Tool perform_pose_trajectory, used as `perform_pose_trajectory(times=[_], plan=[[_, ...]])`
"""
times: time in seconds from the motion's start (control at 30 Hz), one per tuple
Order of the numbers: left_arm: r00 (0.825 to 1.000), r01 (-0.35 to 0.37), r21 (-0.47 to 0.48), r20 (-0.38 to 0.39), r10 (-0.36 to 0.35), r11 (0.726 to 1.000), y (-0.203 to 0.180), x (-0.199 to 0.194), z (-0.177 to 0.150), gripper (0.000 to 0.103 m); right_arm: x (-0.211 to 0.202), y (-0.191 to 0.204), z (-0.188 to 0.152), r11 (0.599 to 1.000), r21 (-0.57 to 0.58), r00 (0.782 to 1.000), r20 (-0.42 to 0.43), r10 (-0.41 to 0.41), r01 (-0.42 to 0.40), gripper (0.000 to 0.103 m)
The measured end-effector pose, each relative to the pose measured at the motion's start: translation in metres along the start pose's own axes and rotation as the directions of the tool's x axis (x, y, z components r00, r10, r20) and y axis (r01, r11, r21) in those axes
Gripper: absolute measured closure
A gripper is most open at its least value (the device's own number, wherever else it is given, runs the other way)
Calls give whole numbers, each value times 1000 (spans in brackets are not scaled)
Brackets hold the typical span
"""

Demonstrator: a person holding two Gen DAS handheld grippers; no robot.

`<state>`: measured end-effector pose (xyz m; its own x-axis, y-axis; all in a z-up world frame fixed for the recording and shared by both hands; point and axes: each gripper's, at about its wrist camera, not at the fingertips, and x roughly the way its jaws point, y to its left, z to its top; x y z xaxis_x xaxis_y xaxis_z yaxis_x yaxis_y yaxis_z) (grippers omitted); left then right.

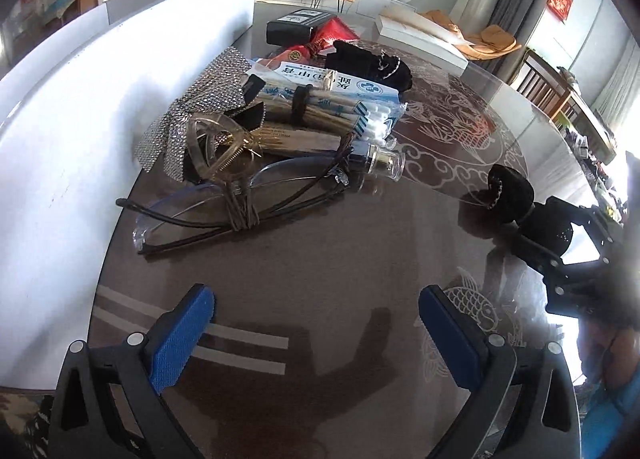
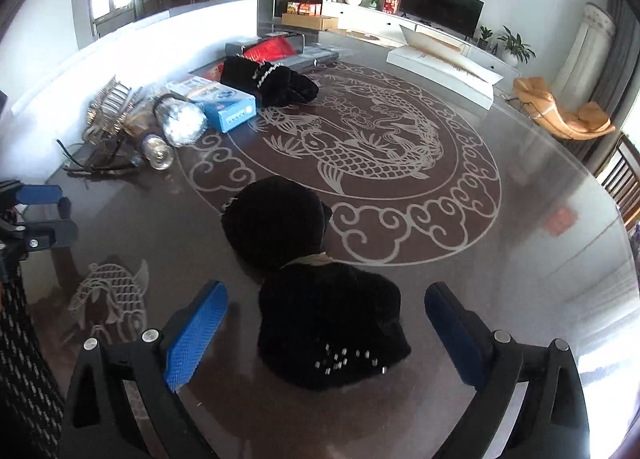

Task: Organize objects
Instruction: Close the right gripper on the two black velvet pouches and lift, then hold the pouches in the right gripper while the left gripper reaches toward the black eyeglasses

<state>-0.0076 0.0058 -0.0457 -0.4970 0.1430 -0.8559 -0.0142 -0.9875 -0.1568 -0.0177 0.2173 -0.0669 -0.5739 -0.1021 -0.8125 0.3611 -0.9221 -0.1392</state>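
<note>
A black fuzzy bow-shaped hair piece (image 2: 316,287) with small studs lies on the glass table, and my right gripper (image 2: 326,323) is open around its near lobe. It also shows in the left wrist view (image 1: 512,191). My left gripper (image 1: 316,323) is open and empty above bare table. Ahead of it a pile holds glasses (image 1: 240,195), a clear comb clip (image 1: 218,151), a bundle of sticks (image 1: 304,111), cotton swabs (image 1: 376,127), a small bottle (image 1: 384,165) and a blue-white box (image 1: 320,79). The right gripper also shows at the right edge of the left wrist view (image 1: 568,255).
A white board (image 1: 80,107) stands along the table's left side. A second black fuzzy piece (image 2: 276,79), a red packet (image 2: 268,49) and dark boxes (image 1: 296,25) lie further back. A long white box (image 2: 444,63) sits at the far right. The table has a carp pattern (image 2: 360,139).
</note>
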Motion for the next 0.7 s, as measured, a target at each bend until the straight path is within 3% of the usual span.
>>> perform_pose_trajectory(times=[0.17,0.7], plan=[[1000,-15,21,-1,15,1000,-3,2,0,0,17,-18,3,989,129,997,11,71,-72,0],[998,-67,70,-12,68,995,-12,5,-2,0,18,-17,3,990,127,998,7,59,-60,0]])
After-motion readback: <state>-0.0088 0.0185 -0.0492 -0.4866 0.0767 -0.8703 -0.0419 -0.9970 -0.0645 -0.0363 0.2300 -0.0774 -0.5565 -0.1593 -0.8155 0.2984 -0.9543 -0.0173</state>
